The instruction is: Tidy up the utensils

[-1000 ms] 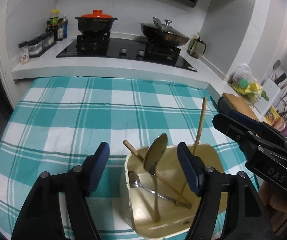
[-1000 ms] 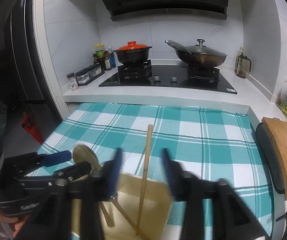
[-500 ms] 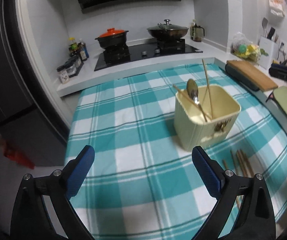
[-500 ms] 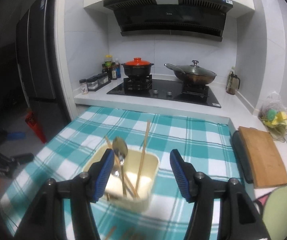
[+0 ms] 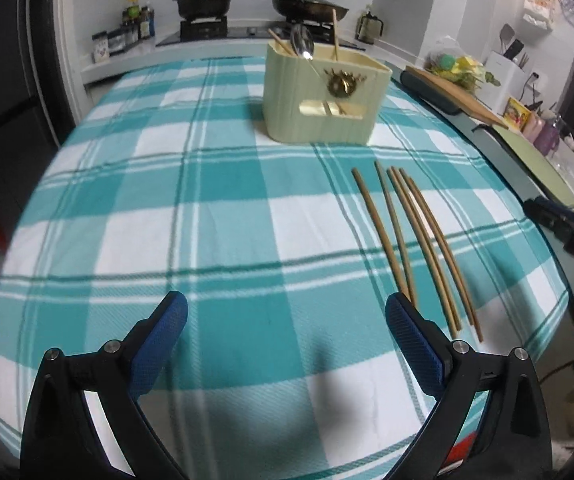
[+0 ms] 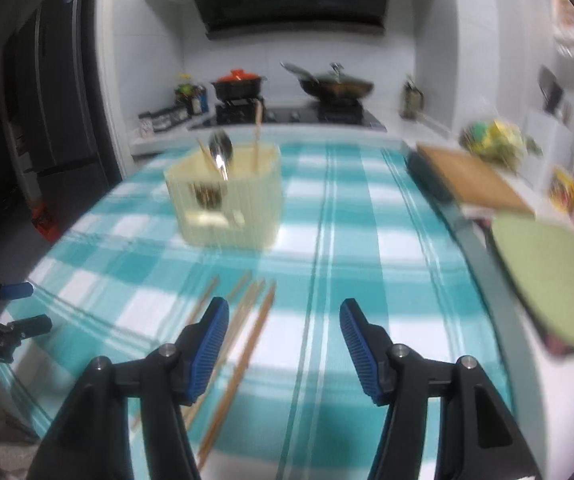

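Note:
A cream utensil box [image 5: 325,98] stands on the teal checked tablecloth [image 5: 191,216] and holds a metal spoon [image 5: 302,44] and wooden chopsticks. Several loose wooden chopsticks [image 5: 411,240] lie on the cloth in front of the box, to its right. My left gripper [image 5: 287,344] is open and empty, low over the cloth's near edge, left of the chopsticks' near ends. In the right wrist view the box [image 6: 227,204] is ahead to the left and the loose chopsticks [image 6: 239,340] run under the left finger. My right gripper [image 6: 285,344] is open and empty.
A stove with a red-lidded pot [image 5: 204,0] and a wok [image 5: 309,6] is behind the table. A wooden cutting board [image 6: 471,178] and a green mat [image 6: 547,276] lie along the right counter. A dark fridge [image 6: 47,100] stands left.
Both grippers have pulled back and down from above the box to the table's near edge. The box now stands farther away and the loose chopsticks have come into view.

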Demonstrator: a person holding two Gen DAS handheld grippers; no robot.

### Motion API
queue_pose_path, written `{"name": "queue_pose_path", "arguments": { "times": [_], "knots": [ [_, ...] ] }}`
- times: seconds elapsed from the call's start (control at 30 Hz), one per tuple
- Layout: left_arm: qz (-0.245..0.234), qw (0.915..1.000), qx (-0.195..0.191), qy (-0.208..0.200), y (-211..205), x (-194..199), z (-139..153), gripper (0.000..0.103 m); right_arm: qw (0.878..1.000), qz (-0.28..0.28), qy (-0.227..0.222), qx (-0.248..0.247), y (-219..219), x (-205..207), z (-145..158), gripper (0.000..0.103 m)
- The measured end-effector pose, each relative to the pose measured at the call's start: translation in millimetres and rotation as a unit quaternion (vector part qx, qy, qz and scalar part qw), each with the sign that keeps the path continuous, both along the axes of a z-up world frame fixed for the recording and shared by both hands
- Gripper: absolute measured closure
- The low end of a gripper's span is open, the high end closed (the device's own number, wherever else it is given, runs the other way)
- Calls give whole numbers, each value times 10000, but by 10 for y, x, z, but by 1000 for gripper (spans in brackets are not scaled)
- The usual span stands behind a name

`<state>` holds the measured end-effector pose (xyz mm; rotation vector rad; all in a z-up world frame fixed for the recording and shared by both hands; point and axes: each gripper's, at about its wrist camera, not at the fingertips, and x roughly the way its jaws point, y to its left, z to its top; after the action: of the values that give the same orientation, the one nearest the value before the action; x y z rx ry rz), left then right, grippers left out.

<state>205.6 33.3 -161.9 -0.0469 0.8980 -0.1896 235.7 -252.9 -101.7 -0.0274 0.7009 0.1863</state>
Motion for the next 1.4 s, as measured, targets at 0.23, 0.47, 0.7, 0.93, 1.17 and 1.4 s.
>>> {"name": "queue_pose_path", "arguments": {
  "times": [0.23,0.47,0.7,0.93,1.17,1.4],
  "knots": [
    [-154,9997,174,4,-232,-59,-138,3,9953,-436,831,222,-47,-338,-829,44],
    [-37,9999,89,143,-213,-55,-227,3,9944,-372,906,394,20,-173,-840,65],
    [87,9998,7,152,-142,-29,-242,3,9899,-206,1241,656,165,13,-967,77],
    [66,9999,29,136,-145,-49,-250,3,9891,-38,1383,509,353,204,-1044,80],
    [123,9997,-15,223,-102,-43,-306,3,9904,-137,1364,181,375,236,-1036,81],
    [4,9997,56,244,-193,7,-324,3,9912,71,1162,-625,585,263,-1053,80]
  ]
}}
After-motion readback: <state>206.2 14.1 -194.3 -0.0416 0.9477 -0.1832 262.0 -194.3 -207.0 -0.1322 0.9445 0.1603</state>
